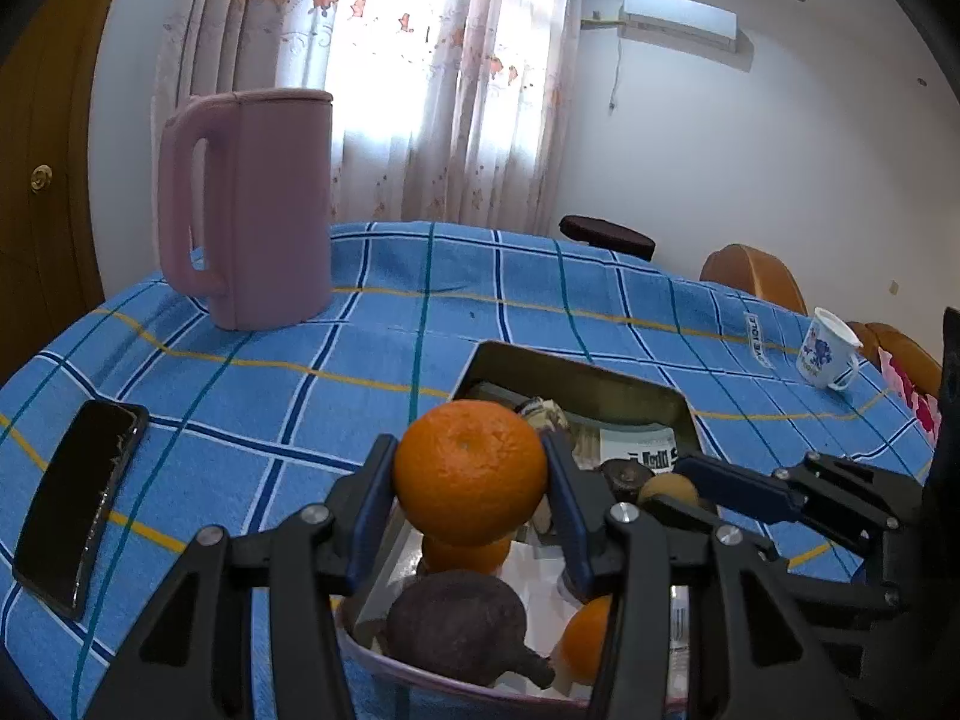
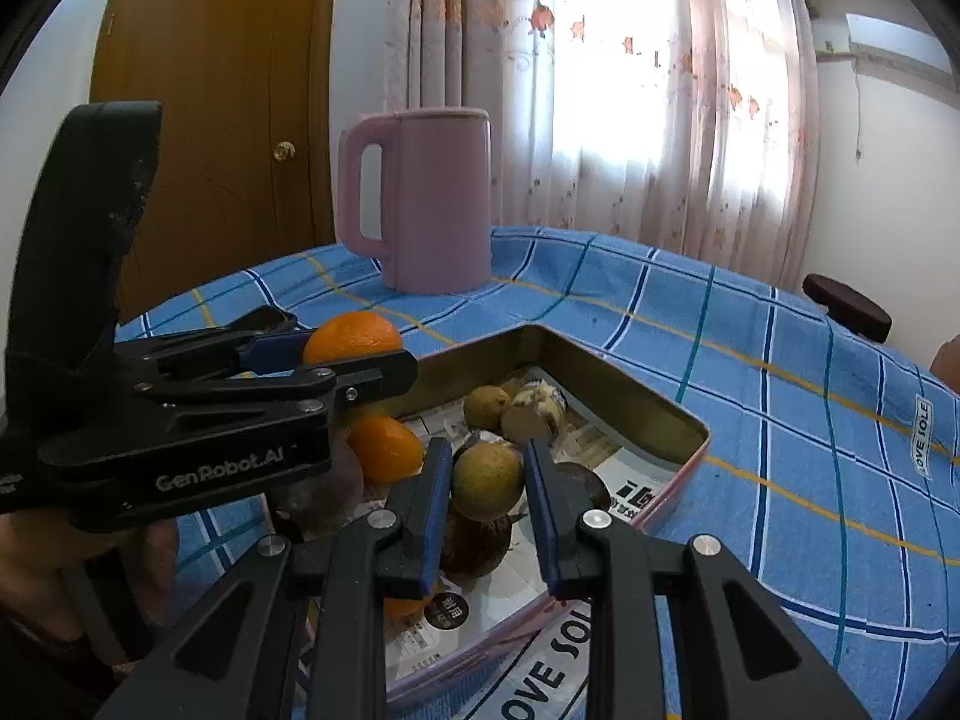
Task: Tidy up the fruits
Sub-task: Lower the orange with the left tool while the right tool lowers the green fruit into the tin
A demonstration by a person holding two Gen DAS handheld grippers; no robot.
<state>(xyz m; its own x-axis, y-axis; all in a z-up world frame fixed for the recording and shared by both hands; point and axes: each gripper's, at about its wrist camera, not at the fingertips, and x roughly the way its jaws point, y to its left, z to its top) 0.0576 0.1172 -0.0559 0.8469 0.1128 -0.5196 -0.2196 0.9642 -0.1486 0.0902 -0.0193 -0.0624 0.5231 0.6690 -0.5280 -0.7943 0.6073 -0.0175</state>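
My left gripper is shut on a round orange and holds it above the near left part of an open metal tin. In the right wrist view the same left gripper and its orange hang over the tin's left rim. My right gripper is shut on a small yellow-green fruit above the tin. Inside the tin lie more oranges, a dark brown fruit and some small tan fruits on printed paper.
A pink jug stands at the back left of the blue checked tablecloth. A black phone lies at the left edge. A white mug stands far right. Wooden chair backs rise behind the table.
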